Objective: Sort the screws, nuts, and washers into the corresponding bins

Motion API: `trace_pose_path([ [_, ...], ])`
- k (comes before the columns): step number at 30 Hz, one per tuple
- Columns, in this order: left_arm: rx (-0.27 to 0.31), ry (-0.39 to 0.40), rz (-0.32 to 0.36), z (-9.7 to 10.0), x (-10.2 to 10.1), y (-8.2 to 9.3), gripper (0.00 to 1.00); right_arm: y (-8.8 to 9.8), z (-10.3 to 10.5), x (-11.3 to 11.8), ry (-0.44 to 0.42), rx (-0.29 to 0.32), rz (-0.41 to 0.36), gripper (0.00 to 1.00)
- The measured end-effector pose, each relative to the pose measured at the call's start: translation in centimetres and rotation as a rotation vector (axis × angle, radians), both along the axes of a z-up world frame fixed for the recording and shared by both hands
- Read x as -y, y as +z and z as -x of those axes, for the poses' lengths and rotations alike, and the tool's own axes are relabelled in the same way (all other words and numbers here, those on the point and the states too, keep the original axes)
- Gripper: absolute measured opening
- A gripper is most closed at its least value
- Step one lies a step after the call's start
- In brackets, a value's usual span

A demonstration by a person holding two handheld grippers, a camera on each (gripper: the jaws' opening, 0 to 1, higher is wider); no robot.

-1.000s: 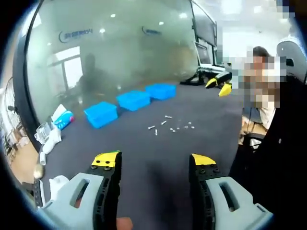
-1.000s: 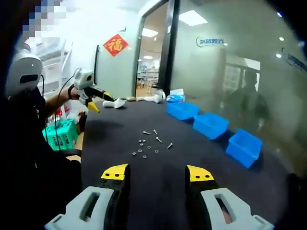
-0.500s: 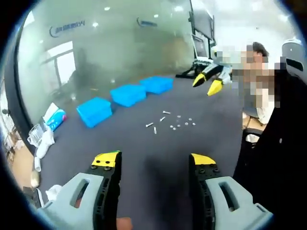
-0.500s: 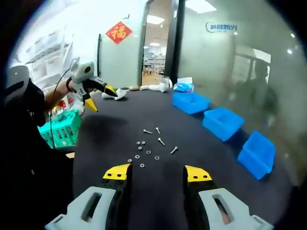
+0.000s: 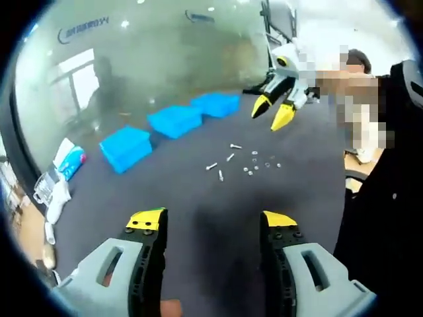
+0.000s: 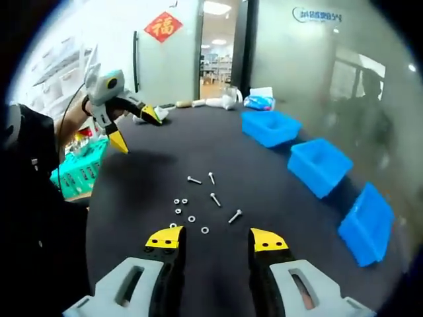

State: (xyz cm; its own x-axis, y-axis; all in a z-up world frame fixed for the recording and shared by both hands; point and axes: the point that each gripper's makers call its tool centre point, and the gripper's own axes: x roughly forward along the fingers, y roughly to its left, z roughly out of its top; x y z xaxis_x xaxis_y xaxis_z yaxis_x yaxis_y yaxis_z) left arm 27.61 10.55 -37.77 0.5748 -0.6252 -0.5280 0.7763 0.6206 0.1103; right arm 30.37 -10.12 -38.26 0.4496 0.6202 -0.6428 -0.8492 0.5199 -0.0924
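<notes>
Left gripper (image 5: 211,221) held above the near edge of the dark bench (image 5: 198,198), fingers (image 5: 147,220) apart and empty. Ahead, the scatter of screws, nuts and washers (image 5: 244,162) lying loose mid-bench, none gripped and none binned. Beyond and to the left of that scatter, three blue bins (image 5: 173,121) in a row along the glass wall, all looking empty as far as can be told. Compared with a second ago: right gripper now well into the left gripper view from the upper right, yellow tips spread and hanging over the far side of the scatter, where before sat only at the frame's edge.

In the right gripper view, left gripper raised at the far left over the bench edge, tips open. Hardware closer and lower in this view than a second ago: a few screws lying at angles, small rings clustered beside them, one washer just ahead of the right gripper (image 6: 217,239), whose fingers (image 6: 165,238) stand apart with nothing between. Bins off to the right, well apart from the parts.

Reads as the approach stage: right gripper closing on the pile, first pick likely near, sorting not yet begun. Small flat washers likely awkward to pinch off a flat surface.
</notes>
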Motion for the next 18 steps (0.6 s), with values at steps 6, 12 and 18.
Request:
trace_pose_path([
  [6, -0.014, -0.013, 0.012, -0.2, 0.7, -0.2, 0.54, -1.1, -0.8, -0.4, 0.01, -0.027, 0.035, 0.32],
  [12, -0.011, -0.022, 0.023, 0.1, 1.2, 0.0, 0.54, -2.3, -1.6, -1.3, 0.01, -0.062, 0.062, 0.3],
  [18, -0.008, -0.027, 0.027, 0.4, 1.6, 0.1, 0.54, -4.0, -2.8, -2.0, 0.02, -0.11, 0.113, 0.28],
])
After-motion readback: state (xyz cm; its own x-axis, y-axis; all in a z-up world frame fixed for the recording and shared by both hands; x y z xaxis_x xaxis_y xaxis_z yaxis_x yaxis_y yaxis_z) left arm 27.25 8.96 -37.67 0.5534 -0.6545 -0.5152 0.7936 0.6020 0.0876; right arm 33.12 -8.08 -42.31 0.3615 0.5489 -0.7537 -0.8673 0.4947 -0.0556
